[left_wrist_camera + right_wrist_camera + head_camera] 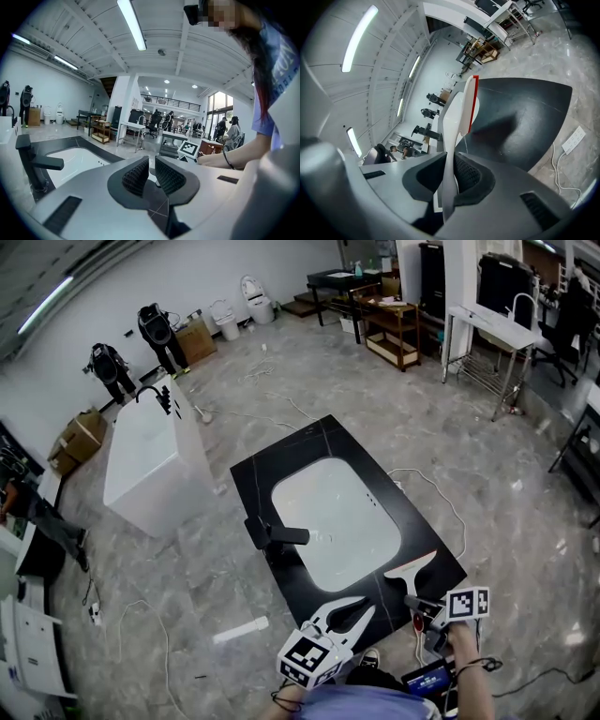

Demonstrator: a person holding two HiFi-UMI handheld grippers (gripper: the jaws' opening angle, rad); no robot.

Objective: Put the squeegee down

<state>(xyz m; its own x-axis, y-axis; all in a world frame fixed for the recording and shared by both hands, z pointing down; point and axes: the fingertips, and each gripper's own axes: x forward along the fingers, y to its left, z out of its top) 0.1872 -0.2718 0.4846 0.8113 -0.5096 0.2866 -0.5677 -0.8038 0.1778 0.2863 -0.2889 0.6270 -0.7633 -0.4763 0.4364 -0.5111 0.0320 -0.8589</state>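
Presently held: squeegee (410, 570) (461, 112) (white, red blade edge), handle clamped between the pads of the right gripper (410, 599) (452, 161), above the near right corner of the black counter (309, 442). Left gripper (361, 607) (151, 168): jaws drawn almost together, nothing in them, at the counter's near edge. White basin (328, 512), centre of counter. Black tap (272, 535), left of basin.
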